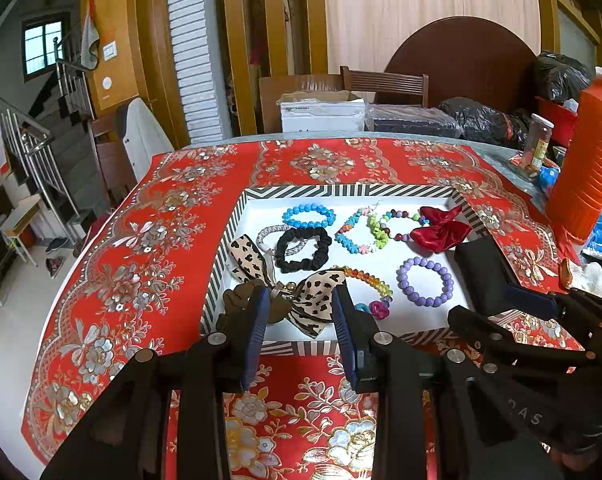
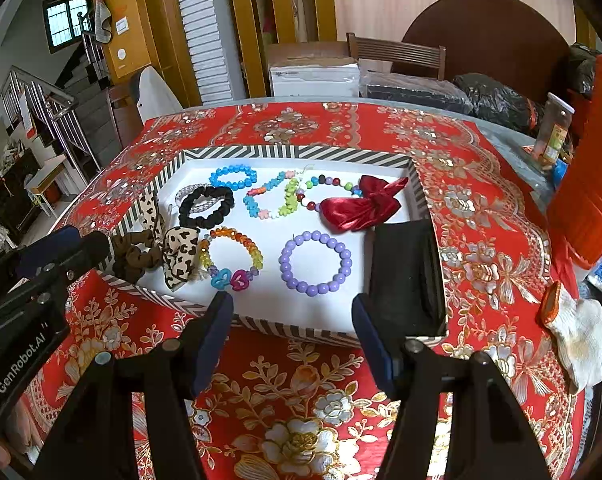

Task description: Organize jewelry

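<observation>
Jewelry sorting under way in striped tray

Bracelets and hair ties lie in the striped tray [image 2: 301,152] on the tabletop. Left hand-held gripper [image 1: 301,308] hangs spread over its near-left corner, above the leopard bow [image 1: 317,292]; right hand-held gripper [image 2: 293,312] gapes at the near rim. Closing here may snag the amber bracelet [image 2: 237,248] touching the bow.

leopard bow [image 1: 301,300]: middle and near edge covered by the left gripper's [image 1: 301,320] fingers.
brown scrunchie [image 1: 237,300]: mostly behind the left finger; fuller in the right view [image 2: 135,254].
silver band [image 1: 269,234]: partly under the black scrunchie [image 1: 303,250].
orange jug [image 1: 589,168]: cut by the frame edge.
jar [image 1: 537,142]: label unreadable.
</observation>
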